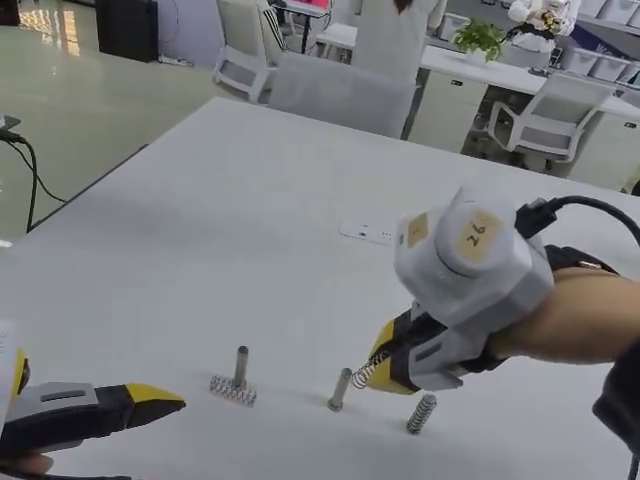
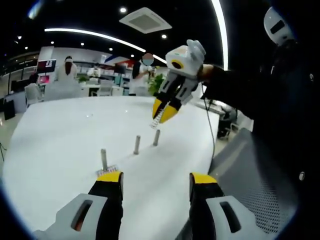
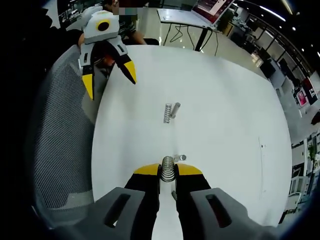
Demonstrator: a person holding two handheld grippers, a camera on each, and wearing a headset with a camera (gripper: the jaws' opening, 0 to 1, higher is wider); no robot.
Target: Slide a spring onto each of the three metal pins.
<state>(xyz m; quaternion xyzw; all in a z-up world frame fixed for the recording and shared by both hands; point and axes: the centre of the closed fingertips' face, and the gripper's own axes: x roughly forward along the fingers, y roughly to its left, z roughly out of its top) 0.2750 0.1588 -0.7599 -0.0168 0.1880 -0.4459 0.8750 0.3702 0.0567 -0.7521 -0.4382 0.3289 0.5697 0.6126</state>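
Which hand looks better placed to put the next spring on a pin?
Right. The right gripper is shut on a spring just beside the top of a pin; the left gripper is open and empty.

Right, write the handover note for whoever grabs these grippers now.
Right gripper: shut on the held spring, its end just beside the top of the middle pin.
Left gripper: open, holding nothing, hovering short of the left pin.
Loose spring: lying flat on the table at the left pin's base.
Right spring: standing tilted, apparently over the third pin, though that is not certain.
Done: perhaps one pin.
Left: middle pin, then left pin.
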